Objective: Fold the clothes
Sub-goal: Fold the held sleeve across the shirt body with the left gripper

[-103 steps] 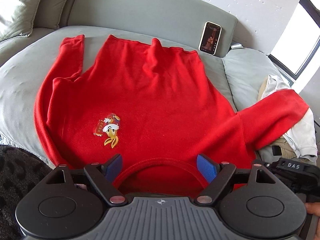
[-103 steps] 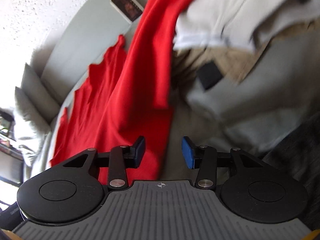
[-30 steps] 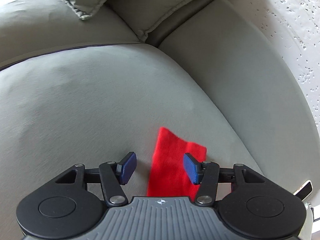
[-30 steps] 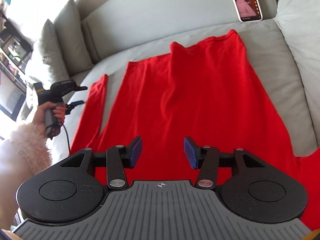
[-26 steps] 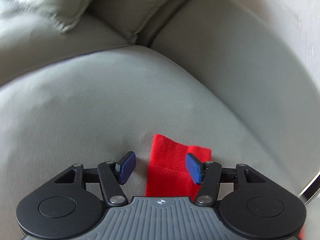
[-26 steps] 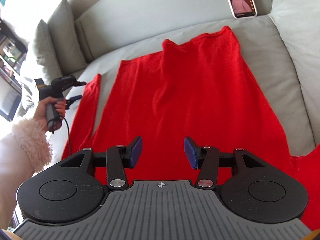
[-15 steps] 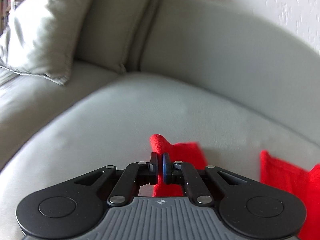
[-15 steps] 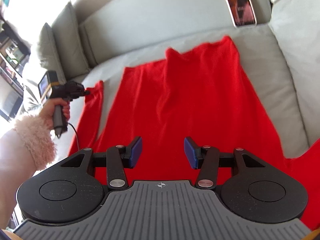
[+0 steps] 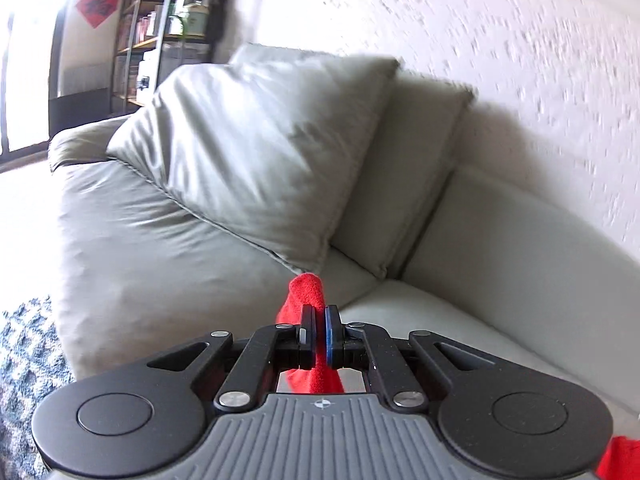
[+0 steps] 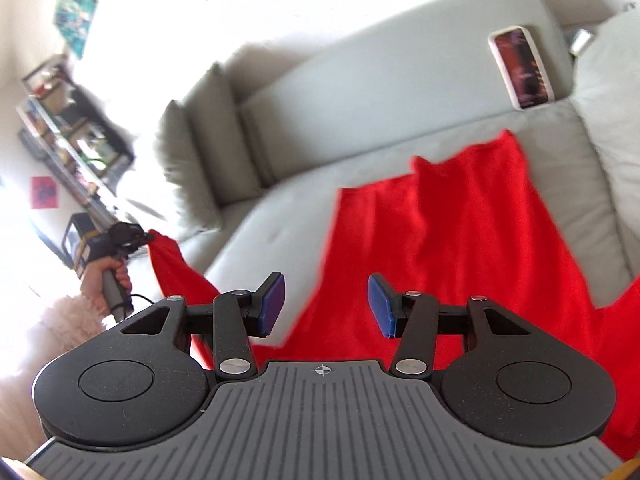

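Note:
A red sweater (image 10: 452,240) lies spread on the grey sofa seat (image 10: 292,208). My left gripper (image 9: 320,320) is shut on the cuff of its left sleeve (image 9: 306,292), which pokes out past the blue pads. In the right wrist view that gripper (image 10: 138,238) holds the sleeve (image 10: 172,268) lifted off the seat at the left, gripped by a hand (image 10: 106,276) with a fluffy cuff. My right gripper (image 10: 326,304) hovers open above the sweater's body, nothing between its fingers.
Grey cushions (image 9: 256,148) lean at the sofa's left corner. A phone (image 10: 522,68) stands against the backrest at the right. A bookshelf (image 9: 168,20) stands behind the sofa, and a patterned rug (image 9: 24,360) lies on the floor at the left.
My left gripper closed on the sleeve cuff, then rose and swung, lifting the sleeve off the seat. The right gripper rose a little above the sweater and stayed open.

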